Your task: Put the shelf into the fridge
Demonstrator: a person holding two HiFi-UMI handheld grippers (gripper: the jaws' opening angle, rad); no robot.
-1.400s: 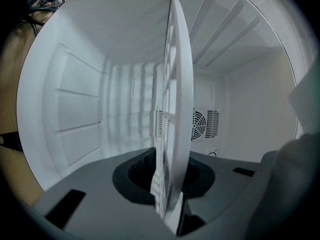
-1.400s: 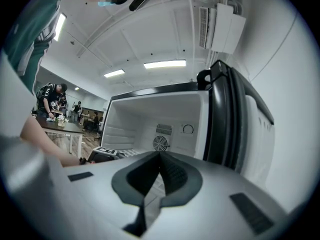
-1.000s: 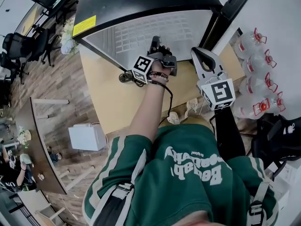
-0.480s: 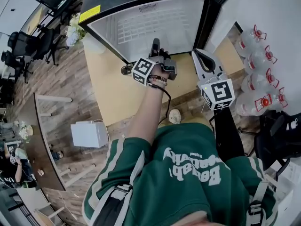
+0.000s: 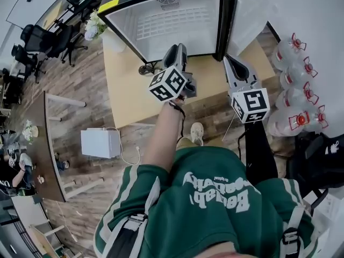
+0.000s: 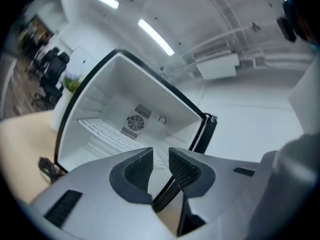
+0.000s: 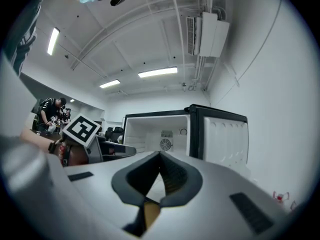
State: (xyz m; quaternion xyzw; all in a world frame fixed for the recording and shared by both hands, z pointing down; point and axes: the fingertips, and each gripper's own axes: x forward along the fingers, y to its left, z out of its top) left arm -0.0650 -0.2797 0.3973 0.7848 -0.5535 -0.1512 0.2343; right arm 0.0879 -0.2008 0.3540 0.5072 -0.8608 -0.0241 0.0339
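So the shelf [image 5: 177,30] is sitting in the fridge [image 5: 161,50]. It's the white wire rack lying flat across the inside, just below the little round fan [image 6: 134,121] on the back wall. The fridge is wide open, with its door [image 5: 247,15] swung out to the right, and it stands on a light wooden platform [image 5: 123,85].

The left tongs [image 5: 176,48] are pointed at the open front but well clear of it and not touching anything. Their jaws are apart and opening up, with nothing between them, and you just see the fridge interior through the gap. The right tongs [image 5: 232,62] are held beside them, a bit nearer the door, with the tips together and nothing pinched.

From the head view you also get the person's green sweatshirt [image 5: 215,198] at the bottom. There's a row of clear water jugs with red caps [image 5: 295,69] along the right wall, and a white box [image 5: 100,143] on the wood floor off to the left.
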